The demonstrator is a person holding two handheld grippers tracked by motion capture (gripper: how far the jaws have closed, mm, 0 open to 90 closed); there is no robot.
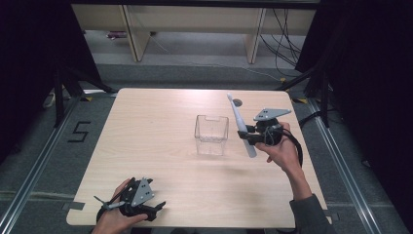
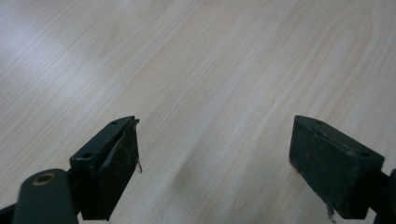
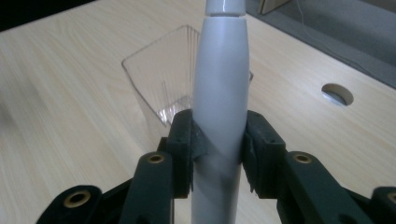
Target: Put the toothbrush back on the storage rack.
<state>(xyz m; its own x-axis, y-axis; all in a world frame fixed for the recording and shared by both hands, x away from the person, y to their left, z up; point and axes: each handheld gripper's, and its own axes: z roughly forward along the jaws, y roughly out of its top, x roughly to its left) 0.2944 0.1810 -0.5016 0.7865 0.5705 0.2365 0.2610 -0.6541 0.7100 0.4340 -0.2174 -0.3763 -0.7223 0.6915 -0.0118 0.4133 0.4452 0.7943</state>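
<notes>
A: What's the right hand-held gripper (image 3: 219,149) got?
B: Its jaws are clamped on a white toothbrush (image 3: 220,98), lifted off the worktop (image 1: 160,146), just beside the clear cup (image 1: 212,135).
A: And the left hand-held gripper (image 2: 215,163)?
B: Jaws apart, nothing between them, low over bare worktop, well apart from the cup.

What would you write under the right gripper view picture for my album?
Right tongs shut on a white electric toothbrush, with a clear plastic cup behind.
</notes>
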